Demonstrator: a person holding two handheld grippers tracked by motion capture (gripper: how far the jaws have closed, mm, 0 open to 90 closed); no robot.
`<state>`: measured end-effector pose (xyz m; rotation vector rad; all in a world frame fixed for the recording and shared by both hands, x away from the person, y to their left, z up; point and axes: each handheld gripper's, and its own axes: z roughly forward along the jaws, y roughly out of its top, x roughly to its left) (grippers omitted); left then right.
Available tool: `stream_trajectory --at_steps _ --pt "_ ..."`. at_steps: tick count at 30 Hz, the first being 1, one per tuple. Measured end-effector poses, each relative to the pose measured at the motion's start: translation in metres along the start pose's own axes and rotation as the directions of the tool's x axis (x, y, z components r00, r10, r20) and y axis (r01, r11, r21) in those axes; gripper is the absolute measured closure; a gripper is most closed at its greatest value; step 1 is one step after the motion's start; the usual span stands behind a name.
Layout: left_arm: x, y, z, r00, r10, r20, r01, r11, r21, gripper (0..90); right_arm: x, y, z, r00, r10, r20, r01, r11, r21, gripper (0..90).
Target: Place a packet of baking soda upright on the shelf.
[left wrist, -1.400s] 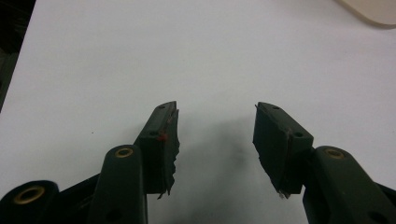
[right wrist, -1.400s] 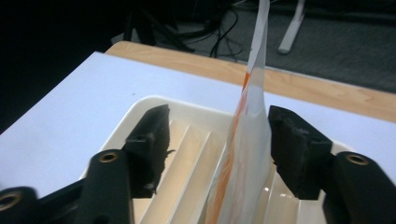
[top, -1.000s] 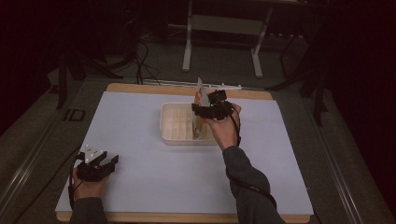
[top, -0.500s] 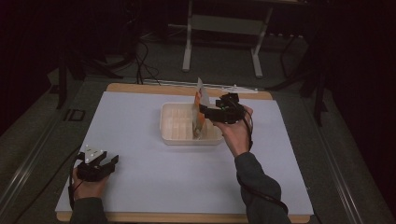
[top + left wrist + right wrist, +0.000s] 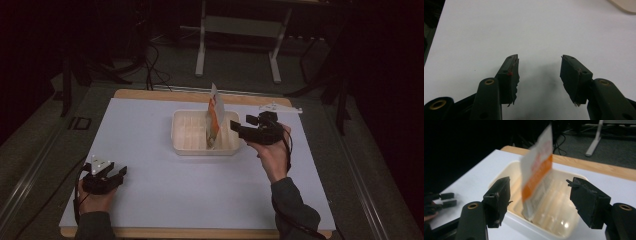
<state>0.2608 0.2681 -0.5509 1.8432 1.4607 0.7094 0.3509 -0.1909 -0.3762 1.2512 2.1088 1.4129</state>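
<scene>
A white sectioned tray [image 5: 187,136] sits at the middle of the white table top. An orange and white packet [image 5: 214,116] stands on edge in its right half, leaning on the tray, with nothing holding it. My right gripper [image 5: 240,124] hovers just right of the tray, jaws pointing left at it. Its jaws have just been closing a little but are still wide open and empty. In the right gripper view the packet [image 5: 537,172] and tray [image 5: 554,195] lie beyond the right gripper [image 5: 539,183]. My left gripper [image 5: 117,175] rests open at the near left; the left gripper [image 5: 539,62] holds nothing.
The white mat [image 5: 150,200] lies on a wooden table whose edge [image 5: 165,94] shows at the back. A pale flat bar [image 5: 280,107] lies at the back right corner. A metal stand [image 5: 237,45] and cables are on the dark floor behind.
My right gripper has pulled back to the right, from over the tray to beside it, leaving the packet standing in the tray. The left hand has stayed put.
</scene>
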Motion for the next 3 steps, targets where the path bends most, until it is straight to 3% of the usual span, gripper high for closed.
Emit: stream_trajectory --at_steps 3 --pt "0.0003 0.0001 0.0005 0.9998 -0.013 -0.016 0.013 0.9999 0.002 47.6 -0.0107 -0.0127 -0.0053 0.9996 0.009 0.025 -0.009 1.000 0.013 33.1"
